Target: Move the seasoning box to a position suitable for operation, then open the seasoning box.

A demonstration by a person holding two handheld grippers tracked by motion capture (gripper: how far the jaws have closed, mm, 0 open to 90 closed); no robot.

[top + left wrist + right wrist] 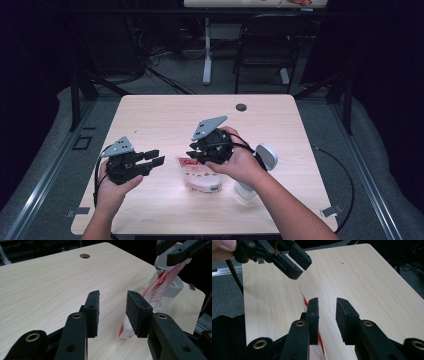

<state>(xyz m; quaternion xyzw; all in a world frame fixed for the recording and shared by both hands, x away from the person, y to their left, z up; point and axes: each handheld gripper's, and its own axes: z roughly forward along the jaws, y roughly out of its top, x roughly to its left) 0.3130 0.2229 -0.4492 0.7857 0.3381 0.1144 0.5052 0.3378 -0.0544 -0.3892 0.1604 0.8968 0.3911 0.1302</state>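
In the high view, a white-and-red pouch (200,175) is lying on the table (165,120), just under the right gripper (200,150) and right of the left gripper (152,159). In the left gripper view, its half-open jaws are gripping nothing; the pouch (156,293) is rising beyond them, the other gripper's jaw overlapping its top. In the right gripper view, the pouch's red edge (320,340) is showing beside the near finger (313,317); whether the pads are pressing it I cannot tell.

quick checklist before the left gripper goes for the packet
1. Left gripper free, nothing between its jaws: ok.
2. Packet in the left gripper's line of sight: ok.
3. Right gripper gripping the packet: cannot tell; in the right gripper view its jaws stand apart.
4. Packet lifted at one end: ok, in the left gripper view.
5. White holder apart from the packet: cannot tell.
6. Table bare on the left gripper's path: ok.
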